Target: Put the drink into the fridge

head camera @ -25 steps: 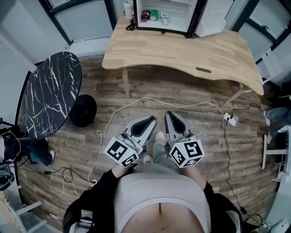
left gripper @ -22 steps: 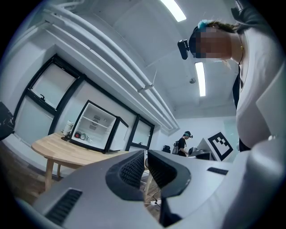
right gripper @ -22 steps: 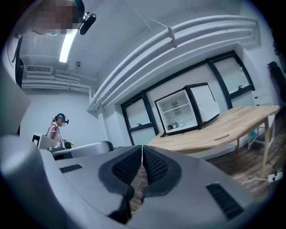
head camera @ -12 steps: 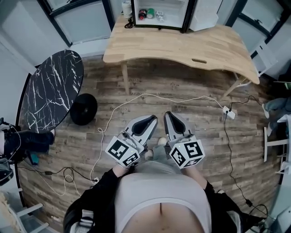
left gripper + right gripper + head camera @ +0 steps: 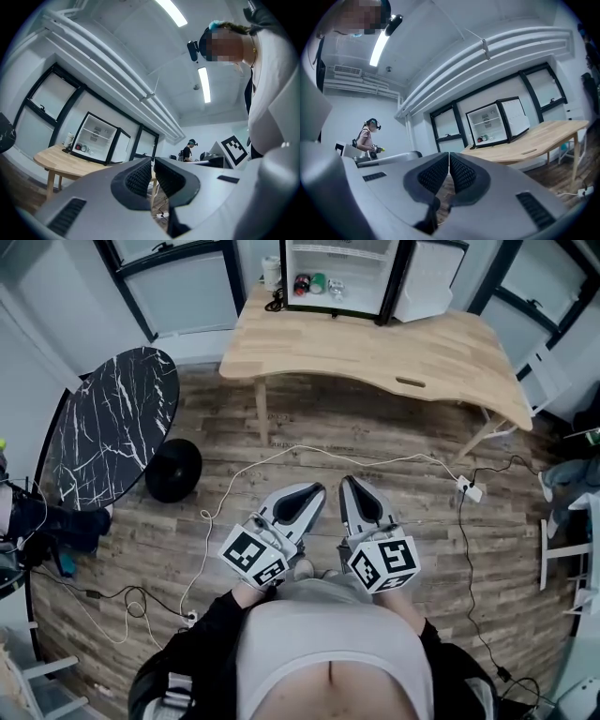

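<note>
Already in the fridge: a red can point(image 5: 301, 282) and a green can point(image 5: 319, 280) stand side by side at the left end of the bottom shelf, so the drink looks stowed.
Fridge point(image 5: 342, 263): sits at the tabletop's far edge, toward its left corner; the door point(image 5: 424, 282) is swung open to the right, probably for easy reach.
Table point(image 5: 403, 352): the near edge and the middle are bare wood.
Left gripper point(image 5: 315, 489): jaws together with nothing between them, held close to the person's body and well apart from the table.
Right gripper point(image 5: 348, 482): jaws closed on nothing, just beside the left one, apparently parked because there is nothing to carry.
Floor point(image 5: 375, 427): a white cable point(image 5: 281, 451) trails between the person and the table.
</note>
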The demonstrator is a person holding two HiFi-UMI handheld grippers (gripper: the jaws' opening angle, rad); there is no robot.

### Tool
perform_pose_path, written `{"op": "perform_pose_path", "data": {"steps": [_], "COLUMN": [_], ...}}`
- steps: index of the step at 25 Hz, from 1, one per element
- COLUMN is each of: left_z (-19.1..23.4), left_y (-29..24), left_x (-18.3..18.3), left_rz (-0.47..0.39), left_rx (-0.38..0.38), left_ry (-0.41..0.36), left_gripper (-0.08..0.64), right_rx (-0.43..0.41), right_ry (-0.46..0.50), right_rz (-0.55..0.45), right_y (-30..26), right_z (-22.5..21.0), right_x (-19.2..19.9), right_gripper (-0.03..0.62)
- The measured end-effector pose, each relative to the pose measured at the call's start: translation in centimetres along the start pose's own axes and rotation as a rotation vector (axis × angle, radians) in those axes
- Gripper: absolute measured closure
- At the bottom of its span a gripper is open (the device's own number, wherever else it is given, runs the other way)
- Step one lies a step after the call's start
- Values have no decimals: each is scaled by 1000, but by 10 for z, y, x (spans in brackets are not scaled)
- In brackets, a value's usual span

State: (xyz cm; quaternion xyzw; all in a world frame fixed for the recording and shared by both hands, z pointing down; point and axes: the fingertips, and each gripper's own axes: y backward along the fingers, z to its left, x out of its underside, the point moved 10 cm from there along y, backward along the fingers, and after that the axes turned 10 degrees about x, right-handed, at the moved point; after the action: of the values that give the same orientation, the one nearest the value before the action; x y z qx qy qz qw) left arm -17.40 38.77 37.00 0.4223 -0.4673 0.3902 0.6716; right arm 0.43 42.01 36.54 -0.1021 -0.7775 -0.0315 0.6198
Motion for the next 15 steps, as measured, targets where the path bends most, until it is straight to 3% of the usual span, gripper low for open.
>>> {"op": "perform_pose_path", "data": {"steps": [15], "left_z": [-3], "left_y": [-16], "left_x": [2], "left_rz": [9], "left_rx": [21], "left_ry": [-6], "left_gripper": [531], "right_rx": [12], "right_ry": [77], "right_rz": [-4], "right_y": [2], "right_z": [-6], "right_x": [-3], "right_gripper": [565]}}
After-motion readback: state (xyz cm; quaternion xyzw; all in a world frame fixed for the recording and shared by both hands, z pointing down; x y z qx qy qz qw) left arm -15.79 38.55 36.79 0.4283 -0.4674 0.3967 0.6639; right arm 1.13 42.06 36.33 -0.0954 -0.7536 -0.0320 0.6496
